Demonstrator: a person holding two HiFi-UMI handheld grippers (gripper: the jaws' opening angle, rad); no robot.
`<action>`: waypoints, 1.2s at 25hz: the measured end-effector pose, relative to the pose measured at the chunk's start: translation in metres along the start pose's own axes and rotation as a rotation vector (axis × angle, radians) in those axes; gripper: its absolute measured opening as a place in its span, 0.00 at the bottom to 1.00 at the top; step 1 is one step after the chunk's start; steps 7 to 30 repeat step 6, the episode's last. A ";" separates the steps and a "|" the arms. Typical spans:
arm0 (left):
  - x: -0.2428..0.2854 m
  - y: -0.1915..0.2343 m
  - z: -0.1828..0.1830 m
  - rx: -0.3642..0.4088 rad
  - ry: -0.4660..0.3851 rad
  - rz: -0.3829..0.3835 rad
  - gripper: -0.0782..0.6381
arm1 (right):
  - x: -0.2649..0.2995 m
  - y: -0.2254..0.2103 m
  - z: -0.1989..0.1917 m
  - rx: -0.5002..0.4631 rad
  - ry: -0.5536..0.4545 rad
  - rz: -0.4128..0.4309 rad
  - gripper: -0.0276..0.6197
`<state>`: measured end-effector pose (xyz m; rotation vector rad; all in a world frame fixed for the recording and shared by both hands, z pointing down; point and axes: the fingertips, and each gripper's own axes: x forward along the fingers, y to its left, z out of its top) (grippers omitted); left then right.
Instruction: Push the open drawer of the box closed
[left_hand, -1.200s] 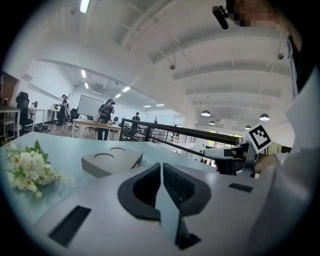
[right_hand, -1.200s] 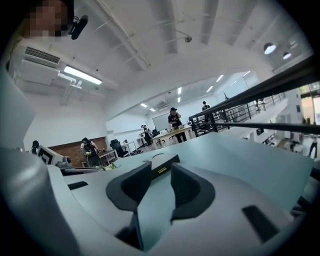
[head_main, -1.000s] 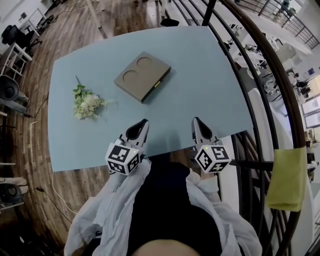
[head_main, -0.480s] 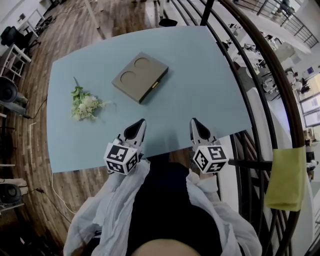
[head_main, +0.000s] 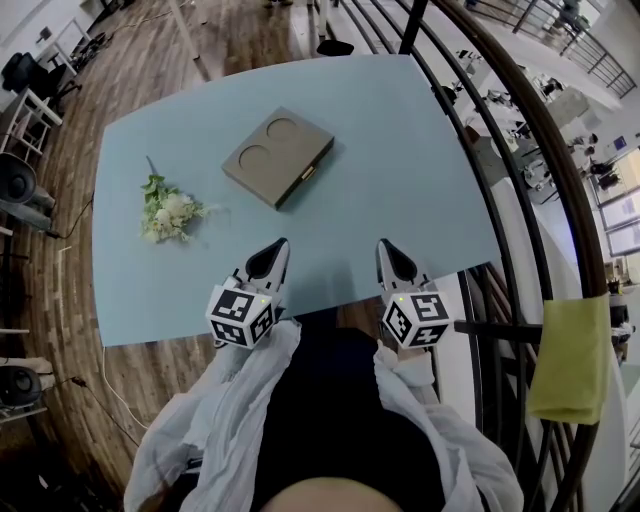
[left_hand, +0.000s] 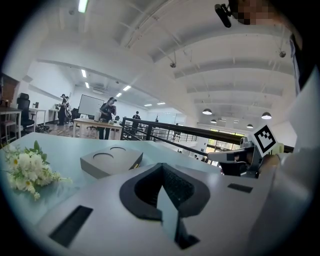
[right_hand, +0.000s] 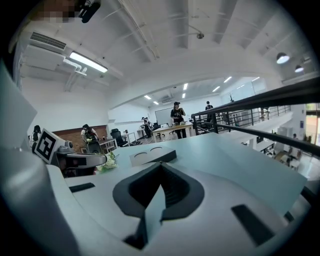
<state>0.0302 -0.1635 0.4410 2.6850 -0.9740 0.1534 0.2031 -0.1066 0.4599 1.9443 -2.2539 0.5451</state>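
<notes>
The flat taupe box (head_main: 278, 157) with two round recesses in its lid lies on the light blue table (head_main: 400, 140), far from both grippers. A brass pull (head_main: 307, 173) marks its drawer side, turned toward the near right. From here I cannot tell how far the drawer stands out. My left gripper (head_main: 272, 252) and right gripper (head_main: 386, 250) hover side by side over the table's near edge, both shut with nothing between the jaws. The box (left_hand: 111, 162) shows ahead and left of the left gripper (left_hand: 162, 167). In the right gripper view the box (right_hand: 152, 156) lies beyond the right gripper (right_hand: 161, 167).
A small bunch of white flowers (head_main: 168, 210) lies left of the box. A dark metal railing (head_main: 520, 200) runs along the table's right side, with a yellow cloth (head_main: 572, 350) hung on it. Wooden floor, desks and people are in the background.
The right gripper has rolled slightly about its own axis. Both hands stay over the near edge, and the box and flowers have not moved.
</notes>
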 end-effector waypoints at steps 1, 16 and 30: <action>0.001 0.001 0.000 0.001 0.001 0.001 0.13 | 0.001 -0.001 0.000 0.002 0.000 0.002 0.05; 0.005 0.002 0.001 -0.001 0.006 0.005 0.13 | 0.006 -0.005 0.002 0.011 0.007 0.004 0.05; 0.005 0.002 0.001 -0.001 0.006 0.005 0.13 | 0.006 -0.005 0.002 0.011 0.007 0.004 0.05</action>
